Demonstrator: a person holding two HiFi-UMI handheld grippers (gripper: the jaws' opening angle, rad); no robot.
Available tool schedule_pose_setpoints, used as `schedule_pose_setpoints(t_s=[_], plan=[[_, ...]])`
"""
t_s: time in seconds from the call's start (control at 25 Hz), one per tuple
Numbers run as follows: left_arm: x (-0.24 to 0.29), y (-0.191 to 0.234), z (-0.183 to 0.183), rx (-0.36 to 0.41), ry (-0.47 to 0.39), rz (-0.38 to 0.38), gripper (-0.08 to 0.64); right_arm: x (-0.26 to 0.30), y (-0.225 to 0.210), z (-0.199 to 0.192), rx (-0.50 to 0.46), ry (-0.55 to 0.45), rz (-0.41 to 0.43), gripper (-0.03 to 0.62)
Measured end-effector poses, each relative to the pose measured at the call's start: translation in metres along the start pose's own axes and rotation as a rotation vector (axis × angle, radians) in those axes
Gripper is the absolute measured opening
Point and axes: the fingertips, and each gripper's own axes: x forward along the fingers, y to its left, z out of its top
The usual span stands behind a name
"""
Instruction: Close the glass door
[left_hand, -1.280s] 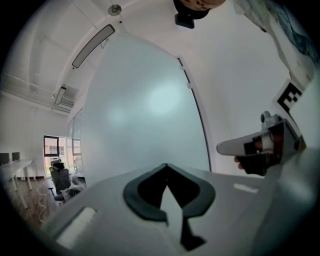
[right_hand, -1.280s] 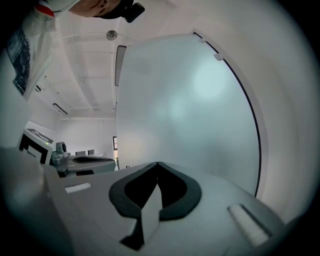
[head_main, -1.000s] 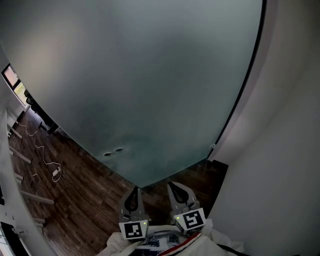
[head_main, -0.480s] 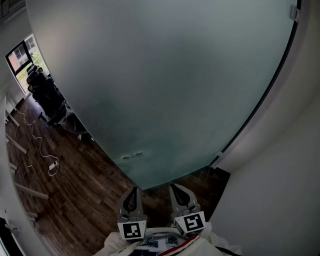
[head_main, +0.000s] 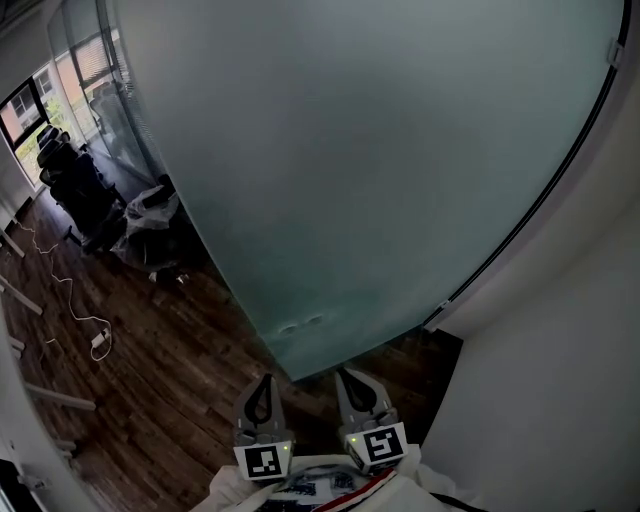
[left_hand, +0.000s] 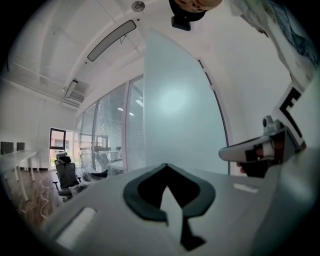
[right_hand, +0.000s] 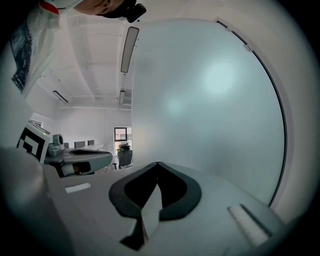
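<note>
Pointing my left gripper (head_main: 262, 386) and right gripper (head_main: 351, 380) at the glass door (head_main: 380, 170), both pinched together, empty, tips near its lower edge

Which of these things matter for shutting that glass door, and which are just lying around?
For the job: frosted glass door, left gripper, right gripper, both shut and empty.
Just lying about: office chairs, white cable on the wooden floor.

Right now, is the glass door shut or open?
Open. The glass door has its free edge standing out over the wood floor, no frame against it; office chairs show past it.
</note>
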Motion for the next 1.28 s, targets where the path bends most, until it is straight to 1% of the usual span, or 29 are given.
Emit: schedule_pose_setpoints(t_s=[0.16, 0.32, 0.48, 0.6, 0.72, 0.88, 1.04, 1.28], plan=[[-0.004, 0.028, -0.010, -0.025, 0.011, -0.022, 0.003, 0.014, 0.017, -0.012, 0.005, 0.028, -0.047, 0.005], [-0.007, 0.047, -0.025, -0.039, 0.040, -0.044, 0.003, 0.019, 0.018, -0.035, -0.001, 0.058, -0.116, 0.005], [-0.007, 0.059, -0.039, -0.066, 0.062, -0.062, 0.003, 0.024, 0.027, -0.041, 0.008, 0.084, -0.136, 0.005], [-0.003, 0.058, -0.042, -0.075, 0.068, -0.084, 0.003, 0.025, 0.026, -0.042, 0.001, 0.100, -0.159, 0.005], [0.002, 0.057, -0.044, -0.090, 0.078, -0.098, 0.003, 0.029, 0.023, -0.041, -0.004, 0.115, -0.167, 0.006], [0.012, 0.059, -0.042, -0.078, 0.086, -0.108, 0.003, 0.040, 0.017, -0.041, 0.007, 0.118, -0.167, 0.006], [0.025, 0.066, -0.036, -0.057, 0.091, -0.094, 0.003, 0.057, 0.013, -0.036, 0.013, 0.117, -0.142, 0.006], [0.043, 0.075, -0.027, -0.011, 0.085, -0.065, 0.003, 0.076, -0.001, -0.047, 0.046, 0.131, -0.127, 0.006]])
